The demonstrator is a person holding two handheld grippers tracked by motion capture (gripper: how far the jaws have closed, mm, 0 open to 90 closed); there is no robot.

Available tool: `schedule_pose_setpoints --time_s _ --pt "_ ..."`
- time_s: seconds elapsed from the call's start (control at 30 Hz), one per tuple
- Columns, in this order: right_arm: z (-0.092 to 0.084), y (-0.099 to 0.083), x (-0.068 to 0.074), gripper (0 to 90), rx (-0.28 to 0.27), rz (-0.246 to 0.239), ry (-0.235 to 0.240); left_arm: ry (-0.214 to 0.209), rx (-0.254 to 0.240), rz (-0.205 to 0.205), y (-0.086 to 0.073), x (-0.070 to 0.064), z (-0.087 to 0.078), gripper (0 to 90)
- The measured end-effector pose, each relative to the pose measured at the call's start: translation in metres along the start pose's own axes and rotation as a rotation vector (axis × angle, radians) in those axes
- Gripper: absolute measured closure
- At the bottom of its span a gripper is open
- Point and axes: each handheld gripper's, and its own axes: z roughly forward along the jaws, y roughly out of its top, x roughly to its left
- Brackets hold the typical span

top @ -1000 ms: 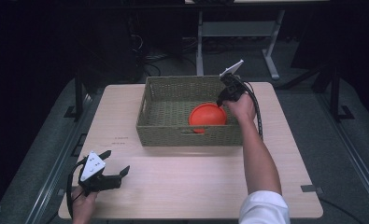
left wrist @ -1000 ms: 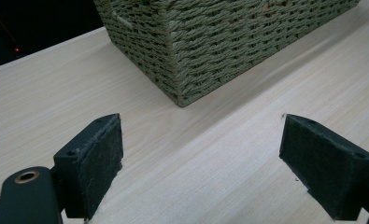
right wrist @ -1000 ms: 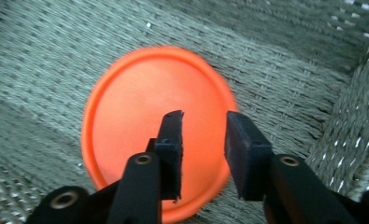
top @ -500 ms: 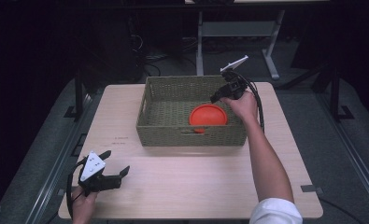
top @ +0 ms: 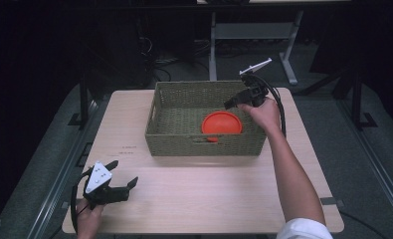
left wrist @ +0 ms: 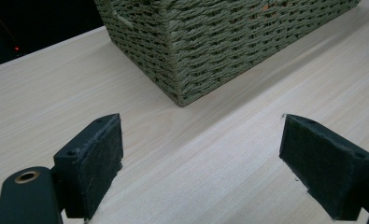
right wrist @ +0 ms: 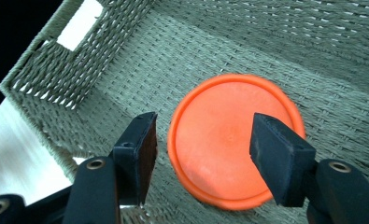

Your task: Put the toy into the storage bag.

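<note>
Right gripper [top: 232, 103] risen, jaws just opened, orange disc [top: 222, 123] left in basket [top: 204, 144]

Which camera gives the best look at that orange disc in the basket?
The right gripper view: the orange disc lies large and almost whole there. The high view shows it small; the left gripper view gives mere orange glints through the basket weave.

Black gripper [top: 232, 103] bodies, grey triangular plates, white sleeve [top: 303, 230].
</note>
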Motion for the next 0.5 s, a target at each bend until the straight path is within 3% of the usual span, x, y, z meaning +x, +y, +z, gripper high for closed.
schedule_pose_setpoints --time_s 0.5 --pt "-0.015 -0.016 0.009 32.1 -0.017 -0.034 0.056 0.001 0.001 -0.006 0.0 0.0 0.0 12.8"
